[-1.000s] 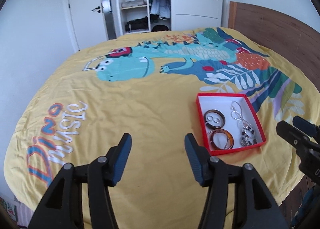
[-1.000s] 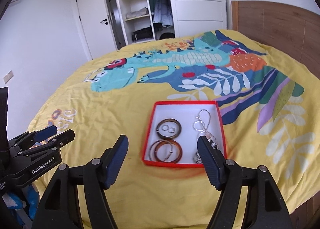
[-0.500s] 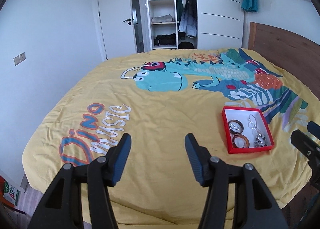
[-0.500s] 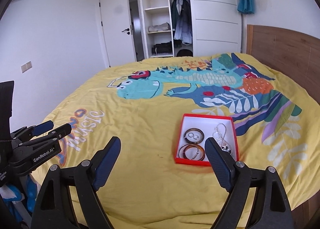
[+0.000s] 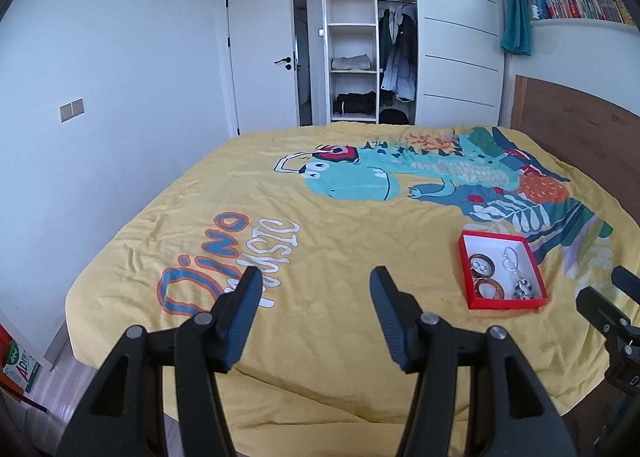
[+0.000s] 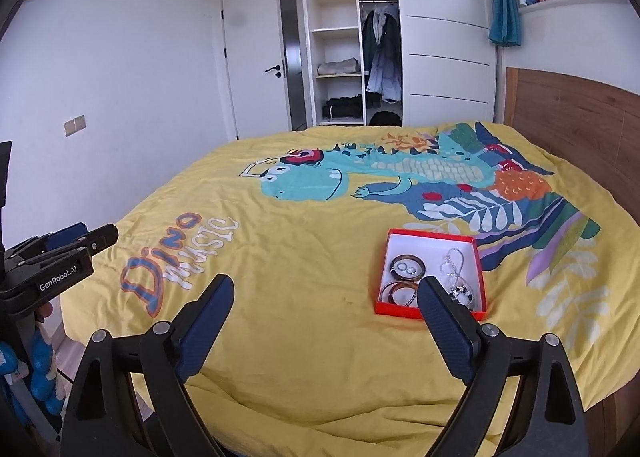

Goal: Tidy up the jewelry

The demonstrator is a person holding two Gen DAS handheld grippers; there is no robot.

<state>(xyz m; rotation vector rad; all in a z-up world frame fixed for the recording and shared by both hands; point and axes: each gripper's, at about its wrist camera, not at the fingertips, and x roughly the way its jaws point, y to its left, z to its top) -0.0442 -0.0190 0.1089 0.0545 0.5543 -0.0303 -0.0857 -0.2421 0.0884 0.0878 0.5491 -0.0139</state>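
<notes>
A red jewelry box with a white inside lies on the yellow bedspread, also in the right wrist view. It holds two brown bangles, small rings inside one bangle, and a silver beaded necklace. My left gripper is open and empty, well back from the box and to its left. My right gripper is open and empty, back from the box, with its right finger overlapping the box's near edge in view.
The yellow dinosaur bedspread covers the whole bed. A wooden headboard runs along the right. An open wardrobe and a white door stand beyond the bed. The bed's near edge drops to the floor at the left.
Both grippers have pulled back and up from the bed, so the box looks smaller and farther. Both stay open and empty.
</notes>
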